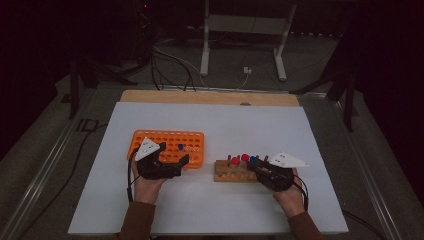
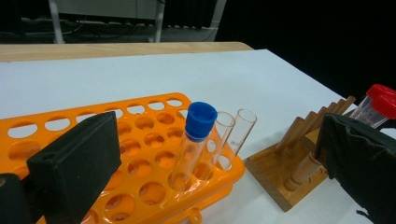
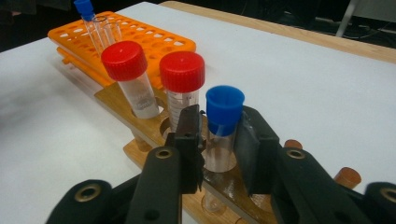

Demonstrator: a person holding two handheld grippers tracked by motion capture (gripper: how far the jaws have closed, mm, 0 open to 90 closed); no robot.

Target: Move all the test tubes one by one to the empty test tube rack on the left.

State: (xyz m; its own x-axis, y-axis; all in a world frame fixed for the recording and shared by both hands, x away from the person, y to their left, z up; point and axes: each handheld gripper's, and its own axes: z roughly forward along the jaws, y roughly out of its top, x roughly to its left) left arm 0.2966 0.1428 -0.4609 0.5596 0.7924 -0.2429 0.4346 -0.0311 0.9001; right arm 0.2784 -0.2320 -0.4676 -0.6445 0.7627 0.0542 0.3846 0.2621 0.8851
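An orange tube rack (image 1: 170, 137) lies left of centre, holding a blue-capped tube (image 2: 198, 130) and two uncapped clear tubes (image 2: 222, 135). My left gripper (image 1: 175, 155) stands open at the rack's near right corner, its jaws wide either side of those tubes without touching them. To the right is a wooden rack (image 1: 225, 175) with two red-capped tubes (image 3: 126, 70) standing in it. My right gripper (image 3: 222, 144) is shut on another blue-capped tube (image 3: 223, 121), whose lower end sits at the wooden rack; both pads press on its clear body below the cap.
Both racks rest on a white board (image 1: 225, 215) with a wooden strip (image 1: 210, 97) along its far edge. Beyond it, cables (image 1: 170, 65) and a white table frame (image 1: 242, 40) are on the floor. Wooden pegs (image 3: 348, 177) stick up from the wooden rack's near end.
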